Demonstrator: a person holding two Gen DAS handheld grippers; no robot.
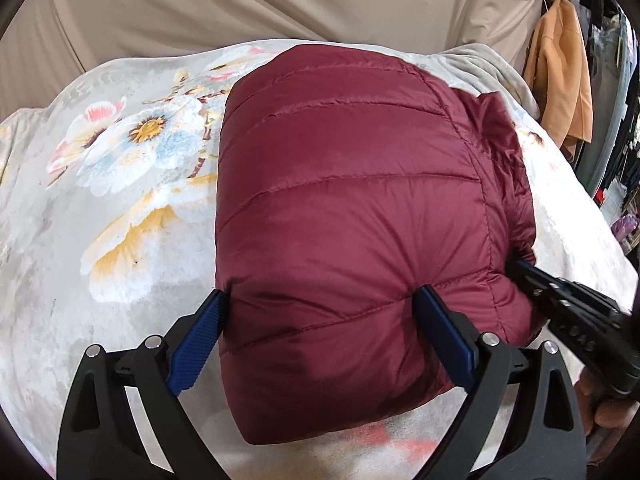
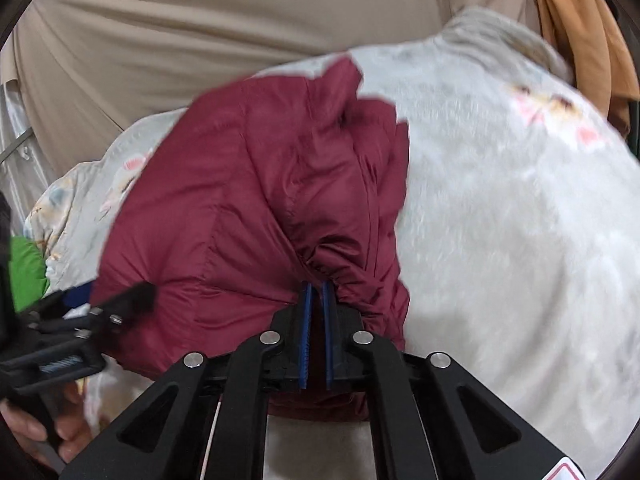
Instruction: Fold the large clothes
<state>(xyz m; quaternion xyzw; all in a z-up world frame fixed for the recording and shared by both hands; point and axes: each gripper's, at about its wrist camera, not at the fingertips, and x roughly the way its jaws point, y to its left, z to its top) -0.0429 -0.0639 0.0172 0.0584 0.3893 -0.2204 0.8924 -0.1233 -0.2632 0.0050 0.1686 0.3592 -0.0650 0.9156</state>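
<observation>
A maroon quilted puffer jacket [image 1: 352, 208] lies folded into a thick bundle on a floral blanket [image 1: 120, 168]. My left gripper [image 1: 324, 300] is open wide, its blue pads on either side of the bundle's near edge. My right gripper [image 2: 317, 286] is shut on a gathered fold of the jacket [image 2: 248, 184] at its right edge. The right gripper also shows in the left wrist view [image 1: 528, 276], at the jacket's right side. The left gripper shows in the right wrist view [image 2: 116, 296], at the jacket's left corner.
The blanket [image 2: 500, 220] covers a bed. A beige curtain [image 1: 280, 0] hangs behind it. An orange garment [image 1: 560, 72] hangs at the right. A green item [image 2: 26, 268] lies at the bed's left edge.
</observation>
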